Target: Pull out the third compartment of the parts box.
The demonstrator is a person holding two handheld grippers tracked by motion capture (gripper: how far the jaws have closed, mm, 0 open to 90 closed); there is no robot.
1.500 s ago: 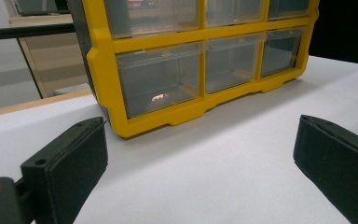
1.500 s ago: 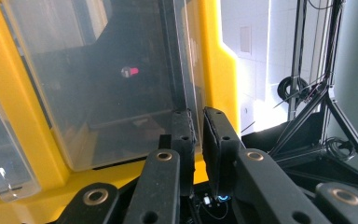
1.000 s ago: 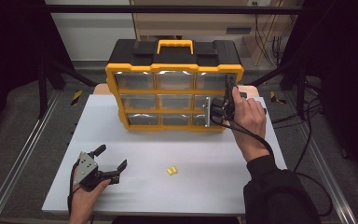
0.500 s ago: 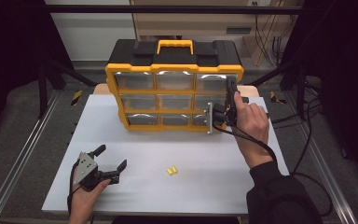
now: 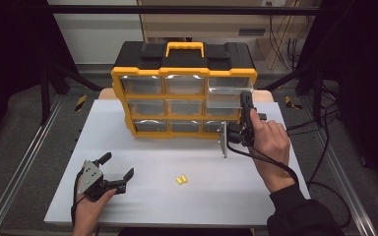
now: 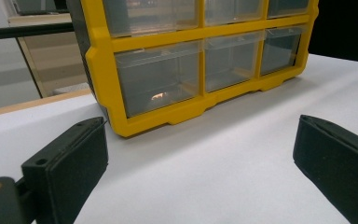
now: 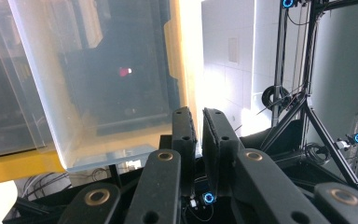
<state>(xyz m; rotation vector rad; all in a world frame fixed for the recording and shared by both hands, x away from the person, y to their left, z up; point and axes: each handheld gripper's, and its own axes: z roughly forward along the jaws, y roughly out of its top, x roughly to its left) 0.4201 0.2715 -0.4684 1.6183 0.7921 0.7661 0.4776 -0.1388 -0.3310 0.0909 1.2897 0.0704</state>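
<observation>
Drawers of clear plastic fill the yellow-and-black organizer (image 5: 183,88) standing at the twelve o'clock edge of the white table (image 5: 187,206); one of them, the top-row drawer (image 5: 224,97) at the cabinet's three o'clock end, sticks out toward the person, drawn partway from its slot; the right gripper (image 5: 242,105) is turned on its side with its tips at that drawer's front, and in the right gripper view the two black jaws stand nearly together, pinched on the thin lip of the drawer's clear front wall (image 7: 102,93); that sideways hold suits a narrow vertical edge, and a firm pinch lets the hand pull the drawer straight out along its rails; the drawer looks empty, though the plastic is cloudy and I cannot be sure; I judge the step in hand to be opening this drawer so that something can go in.

Down at six o'clock on the table lie two small yellow pieces (image 5: 180,180), touching one another and well apart from both grippers; they are probably what the drawer is being opened for; the left gripper (image 5: 116,172) rests low on the table at seven o'clock, jaws spread wide with nothing between them, pointed toward the organizer's bottom row (image 6: 158,79); parked there, it stays clear of the pull yet near the pieces.
</observation>
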